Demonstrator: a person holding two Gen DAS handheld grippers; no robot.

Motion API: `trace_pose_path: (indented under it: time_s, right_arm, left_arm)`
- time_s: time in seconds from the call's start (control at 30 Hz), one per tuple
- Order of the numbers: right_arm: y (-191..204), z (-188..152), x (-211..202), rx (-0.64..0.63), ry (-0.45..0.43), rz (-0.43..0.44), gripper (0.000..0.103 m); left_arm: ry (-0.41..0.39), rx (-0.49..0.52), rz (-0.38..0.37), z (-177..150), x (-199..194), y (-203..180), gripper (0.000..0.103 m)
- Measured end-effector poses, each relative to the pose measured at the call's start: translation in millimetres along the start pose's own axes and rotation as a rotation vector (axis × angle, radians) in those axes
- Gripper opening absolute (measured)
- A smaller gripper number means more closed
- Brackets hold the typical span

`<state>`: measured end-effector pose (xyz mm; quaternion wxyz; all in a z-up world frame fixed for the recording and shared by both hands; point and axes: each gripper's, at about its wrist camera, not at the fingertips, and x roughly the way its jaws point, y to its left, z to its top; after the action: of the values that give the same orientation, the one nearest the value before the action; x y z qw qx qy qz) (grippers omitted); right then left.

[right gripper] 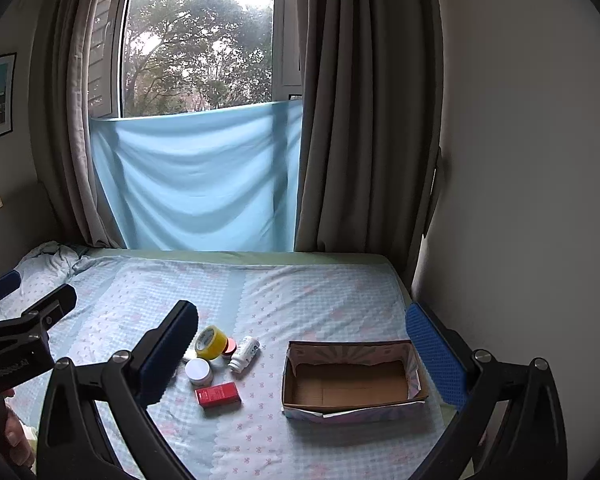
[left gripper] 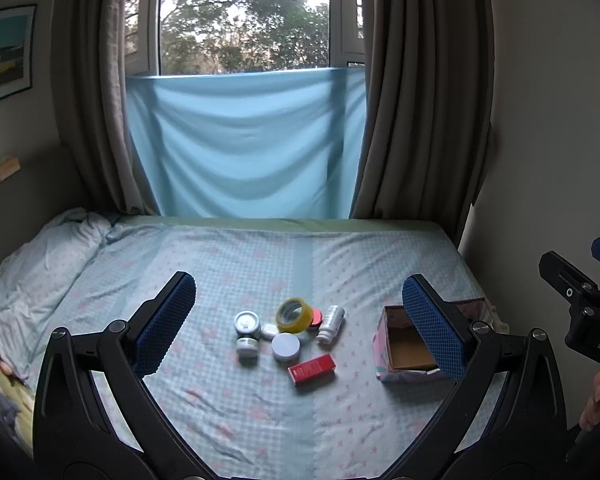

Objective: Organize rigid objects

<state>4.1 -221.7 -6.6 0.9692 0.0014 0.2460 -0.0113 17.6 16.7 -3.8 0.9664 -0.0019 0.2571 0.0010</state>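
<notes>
Just starting: left gripper [left gripper: 298, 320] and right gripper [right gripper: 304, 344] both spread wide, holding nothing. Box [right gripper: 352, 384] empty. Next, probably: grab red carton [right gripper: 218, 395].

Patterned bed [left gripper: 228, 256] with clustered jars [left gripper: 247, 323], tape roll [left gripper: 294, 314], red box [left gripper: 312, 369], open carton [right gripper: 352, 380].

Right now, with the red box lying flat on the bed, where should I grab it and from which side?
Grip the red box across its two long sides, coming straight down from above. It lies flat at the near edge of the cluster, with bare sheet on its near and right sides, so an open tool probably fits over the narrow width. Watch the white jar just behind it.
</notes>
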Motion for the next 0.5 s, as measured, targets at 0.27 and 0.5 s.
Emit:
trace_pose_path:
  time_s: [0.27, 0.5]
  right_arm:
    - [3.4, 0.8, -0.5, 0.002, -0.001, 0.005, 0.103]
    - [4.6, -0.2, -2.0, 0.005, 0.000, 0.013, 0.103]
  left_arm:
    - [0.001, -0.002, -0.004, -0.5, 1.6, 2.8, 0.103]
    - [0.008, -0.006, -0.005, -0.6, 4.0, 3.9, 0.103]
